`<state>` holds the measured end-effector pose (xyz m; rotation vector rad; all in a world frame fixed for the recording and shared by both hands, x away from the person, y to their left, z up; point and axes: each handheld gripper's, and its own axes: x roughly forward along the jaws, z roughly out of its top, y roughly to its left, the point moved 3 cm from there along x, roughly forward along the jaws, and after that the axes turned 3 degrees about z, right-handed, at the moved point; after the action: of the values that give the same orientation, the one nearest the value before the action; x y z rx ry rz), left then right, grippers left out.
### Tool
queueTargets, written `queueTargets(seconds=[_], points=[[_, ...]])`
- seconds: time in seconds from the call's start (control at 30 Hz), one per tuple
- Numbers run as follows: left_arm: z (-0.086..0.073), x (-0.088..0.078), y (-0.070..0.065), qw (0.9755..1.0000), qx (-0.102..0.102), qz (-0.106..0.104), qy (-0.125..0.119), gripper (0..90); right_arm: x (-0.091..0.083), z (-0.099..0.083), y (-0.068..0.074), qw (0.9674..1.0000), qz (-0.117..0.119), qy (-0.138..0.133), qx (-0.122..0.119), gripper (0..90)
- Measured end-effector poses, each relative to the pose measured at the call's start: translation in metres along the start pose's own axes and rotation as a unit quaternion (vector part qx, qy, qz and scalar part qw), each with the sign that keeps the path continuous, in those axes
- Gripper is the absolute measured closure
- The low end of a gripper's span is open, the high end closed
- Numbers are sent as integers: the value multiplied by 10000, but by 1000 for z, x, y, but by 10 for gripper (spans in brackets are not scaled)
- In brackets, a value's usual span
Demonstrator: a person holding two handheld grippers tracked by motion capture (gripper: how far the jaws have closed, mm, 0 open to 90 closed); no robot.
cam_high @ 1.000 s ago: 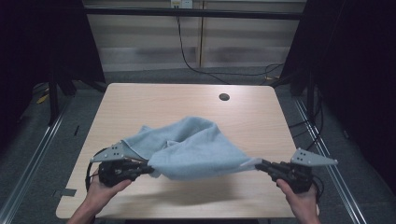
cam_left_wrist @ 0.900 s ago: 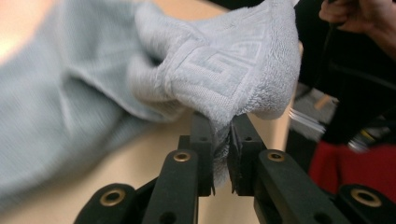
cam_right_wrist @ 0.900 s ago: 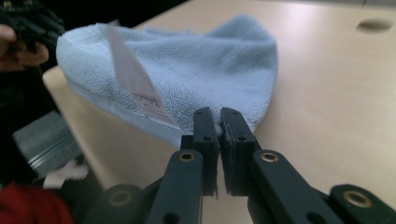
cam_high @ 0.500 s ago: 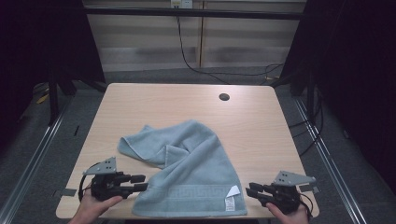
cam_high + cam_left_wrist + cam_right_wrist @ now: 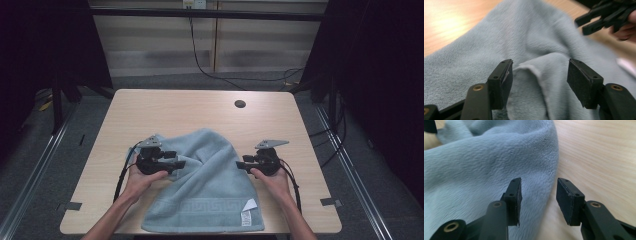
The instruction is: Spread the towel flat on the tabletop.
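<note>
- Folding looks like the job here, and I'd say it's early to middle: the towel (image 5: 210,187) lies on the table (image 5: 165,107), lengthwise toward the person, near edge flat at the table's front edge, far end bunched and rumpled.
- Done so far, judging by the lie of it: the near half is spread smooth, with the woven key-pattern band running straight across.
- Left to do, as I read it: no clean fold yet. The far end is a lumpy mound between the 2 grippers, so it needs grabbing, straightening and folding over.
- Left gripper (image 5: 181,159) sits over the towel's left side at the bunched part. Its jaws have just been opening and stand apart; in the left gripper view a raised fold of towel (image 5: 534,72) sits in the gap, with the left pad against the fold and the right one clear, so nothing is clamped.
- Right gripper (image 5: 239,165) is at the towel's right edge. Its jaws have just been opening too and stand apart. In the right gripper view the towel (image 5: 486,170) edge runs under the gap, 1 pad over cloth, the other over bare wood. No grip there either.
- Writing: there's 1 small white tag (image 5: 247,214) at the near right corner of the towel, flipped up. Way too small to read anything on it. No brand name that I can make out.
</note>
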<state>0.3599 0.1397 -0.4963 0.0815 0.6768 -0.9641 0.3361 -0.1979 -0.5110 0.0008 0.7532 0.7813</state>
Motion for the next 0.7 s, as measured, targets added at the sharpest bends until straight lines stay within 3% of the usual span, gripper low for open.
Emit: queueTargets(seconds=[0.07,0.2,0.23,0.27,0.33,0.37,0.4,0.43,0.47,0.5,0.53,0.57,0.7], points=[[-4,7,1,9999,-68,39,154,393,9,-2,-2,10000,-11,62,40,552],[-8,8,1,9995,58,31,313,736,15,-5,4,9996,-29,294,-1,635],[-8,6,1,9996,50,-48,264,736,15,-6,7,9995,45,302,-30,696],[-8,-1,-2,9997,100,-115,197,796,12,-5,13,9994,86,300,-128,812],[-8,-6,-5,9997,136,-117,171,803,9,-4,15,9995,140,246,-99,830],[-7,-11,-7,9996,177,-150,149,811,-2,0,19,9999,62,110,-79,845],[-6,-25,-12,9996,218,-174,4,813,-9,2,22,9999,83,14,-123,846],[-6,-25,-12,9996,218,-174,4,815,-9,2,22,9999,83,14,-123,846],[-5,-40,-14,9995,226,-174,-156,816,-27,6,29,9996,120,-190,-181,847],[-5,-40,-14,9995,226,-174,-156,817,-27,6,29,9996,120,-190,-181,847],[-4,-50,-14,9992,217,-188,-269,817,-36,7,32,9992,126,-294,-227,848],[-4,-56,-14,9990,217,-185,-336,820,-56,8,38,9986,23,-412,-318,849],[-7,-93,-15,9968,71,-245,-752,824,-96,4,46,9969,-159,-649,-418,851]])
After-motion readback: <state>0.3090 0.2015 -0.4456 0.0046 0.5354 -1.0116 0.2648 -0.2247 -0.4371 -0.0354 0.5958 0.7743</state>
